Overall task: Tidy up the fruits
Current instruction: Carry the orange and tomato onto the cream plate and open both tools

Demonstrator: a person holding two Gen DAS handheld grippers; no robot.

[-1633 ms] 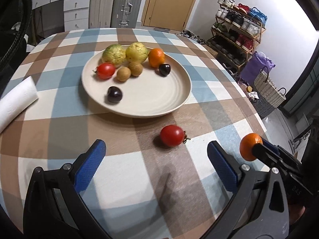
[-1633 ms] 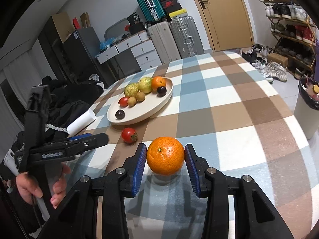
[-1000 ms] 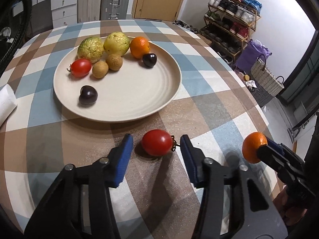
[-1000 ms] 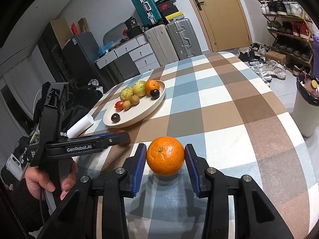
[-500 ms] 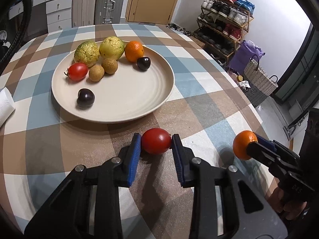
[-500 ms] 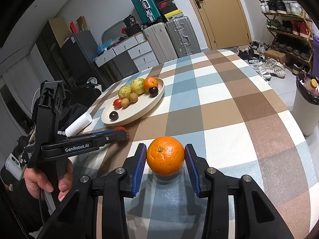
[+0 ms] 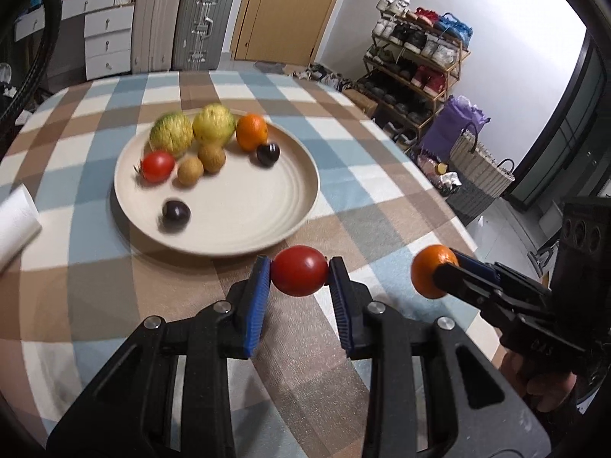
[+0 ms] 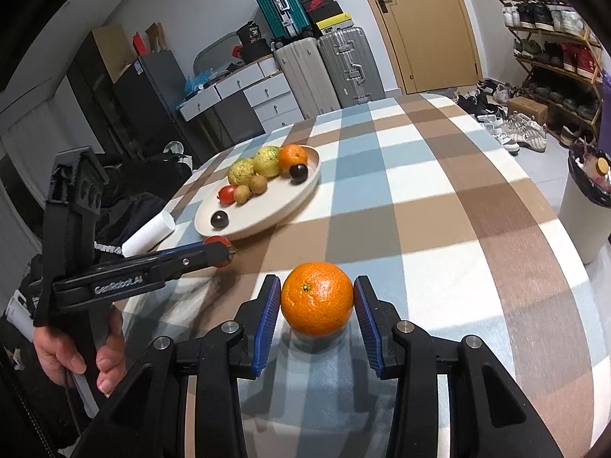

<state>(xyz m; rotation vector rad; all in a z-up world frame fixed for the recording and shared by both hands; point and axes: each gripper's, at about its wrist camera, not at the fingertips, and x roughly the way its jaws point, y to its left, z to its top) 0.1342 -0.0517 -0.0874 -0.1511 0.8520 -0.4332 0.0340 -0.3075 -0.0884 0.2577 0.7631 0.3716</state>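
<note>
The left gripper [image 7: 299,276] pinched the tomato [image 7: 299,271] and the right gripper [image 8: 317,305] the orange [image 8: 317,297]; either could slip or bruise short of the plate [image 7: 267,225] at eleven o'clock.

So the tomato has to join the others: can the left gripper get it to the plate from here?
Probably yes: the left gripper holds the tomato just short of the plate, whose near side lies bare.

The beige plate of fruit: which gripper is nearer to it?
Left. The left gripper, shut on a tomato, sits just off the plate rim; the right gripper, holding an orange, is farther back.
</note>
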